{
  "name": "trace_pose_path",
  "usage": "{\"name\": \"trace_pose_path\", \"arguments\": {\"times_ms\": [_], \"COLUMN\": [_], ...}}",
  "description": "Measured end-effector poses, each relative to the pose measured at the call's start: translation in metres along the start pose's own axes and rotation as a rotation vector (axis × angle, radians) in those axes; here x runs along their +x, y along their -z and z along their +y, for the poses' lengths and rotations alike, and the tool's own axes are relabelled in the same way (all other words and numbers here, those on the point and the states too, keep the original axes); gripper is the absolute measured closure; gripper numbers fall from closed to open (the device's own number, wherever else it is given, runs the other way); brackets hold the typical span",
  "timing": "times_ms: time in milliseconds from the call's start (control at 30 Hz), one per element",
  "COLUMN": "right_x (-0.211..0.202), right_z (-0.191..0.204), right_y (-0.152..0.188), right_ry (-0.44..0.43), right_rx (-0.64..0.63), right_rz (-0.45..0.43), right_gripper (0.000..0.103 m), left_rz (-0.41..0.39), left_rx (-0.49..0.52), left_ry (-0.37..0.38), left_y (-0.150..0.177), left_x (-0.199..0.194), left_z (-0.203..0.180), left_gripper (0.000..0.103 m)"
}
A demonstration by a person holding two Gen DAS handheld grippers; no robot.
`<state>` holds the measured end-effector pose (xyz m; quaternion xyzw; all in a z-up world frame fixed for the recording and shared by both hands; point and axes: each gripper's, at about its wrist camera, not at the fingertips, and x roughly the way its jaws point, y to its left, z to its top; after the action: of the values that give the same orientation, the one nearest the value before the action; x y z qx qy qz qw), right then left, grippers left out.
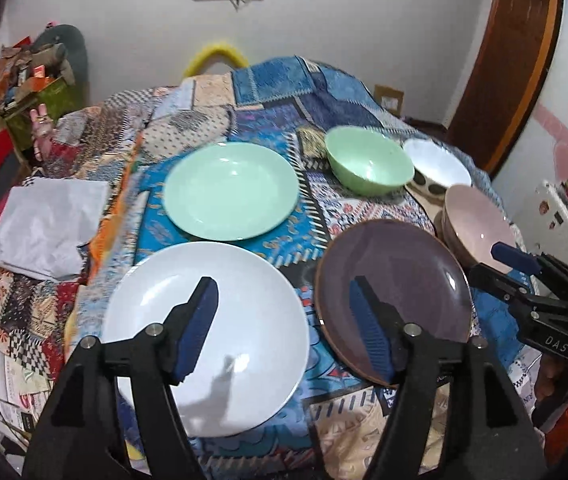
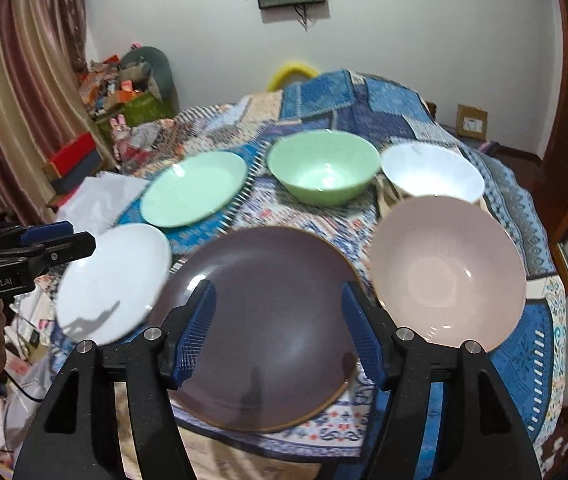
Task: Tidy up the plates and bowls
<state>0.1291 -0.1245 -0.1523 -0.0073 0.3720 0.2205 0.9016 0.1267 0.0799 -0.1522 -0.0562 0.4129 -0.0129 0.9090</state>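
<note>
On the patchwork cloth [image 1: 244, 120] lie a white plate [image 1: 204, 336], a mint green plate [image 1: 231, 191] behind it and a dark purple plate [image 1: 393, 300] to the right. A green bowl [image 1: 368, 159], a white bowl [image 1: 435, 162] and a pink bowl [image 1: 479, 224] stand at the right. My left gripper [image 1: 284, 304] hangs open above the gap between the white and purple plates, holding nothing. My right gripper [image 2: 278, 312] hangs open above the purple plate [image 2: 260, 328], also holding nothing. The pink bowl [image 2: 447, 268] sits just right of it.
White paper [image 1: 48, 228] lies on the cloth at the left. Boxes and clutter [image 1: 32, 88] pile up by the far left wall. A wooden door frame [image 1: 507, 64] stands at the right, with a white appliance [image 1: 555, 220] beyond the table's edge.
</note>
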Motion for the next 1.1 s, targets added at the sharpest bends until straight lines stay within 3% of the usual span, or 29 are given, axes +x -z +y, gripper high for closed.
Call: {"name": "trace_pose_path", "arguments": {"times_ms": [133, 200, 367, 700, 900, 1100], "right_x": [-0.001, 0.000, 0.006, 0.046, 0.076, 0.103], "right_z": [0.015, 0.023, 0.043, 0.074, 0.091, 0.102], "right_y": [-0.007, -0.010, -0.015, -0.018, -0.016, -0.016], "right_ry": [-0.035, -0.048, -0.082, -0.138, -0.143, -0.181], "right_rx": [-0.009, -0.016, -0.038, -0.079, -0.122, -0.147], "right_rz": [-0.020, -0.028, -0.041, 0.037, 0.100, 0.176], "right_gripper": [0.040, 0.033, 0.029, 0.029, 0.029, 0.029], "left_rz": [-0.038, -0.047, -0.044, 0.047, 0.127, 0.176], "left_rx": [-0.025, -0.026, -0.050, -0.090, -0.146, -0.155], "left_ry": [-0.032, -0.053, -0.092, -0.210, -0.185, -0.130], "left_y": [0.001, 0.002, 0.005, 0.025, 0.044, 0.058], "left_x": [-0.020, -0.027, -0.035, -0.021, 0.006, 0.029], "left_z": [0.019, 0.027, 0.056, 0.127, 0.155, 0.157], "left_gripper": [0.034, 0.034, 0.034, 0.034, 0.034, 0.036]}}
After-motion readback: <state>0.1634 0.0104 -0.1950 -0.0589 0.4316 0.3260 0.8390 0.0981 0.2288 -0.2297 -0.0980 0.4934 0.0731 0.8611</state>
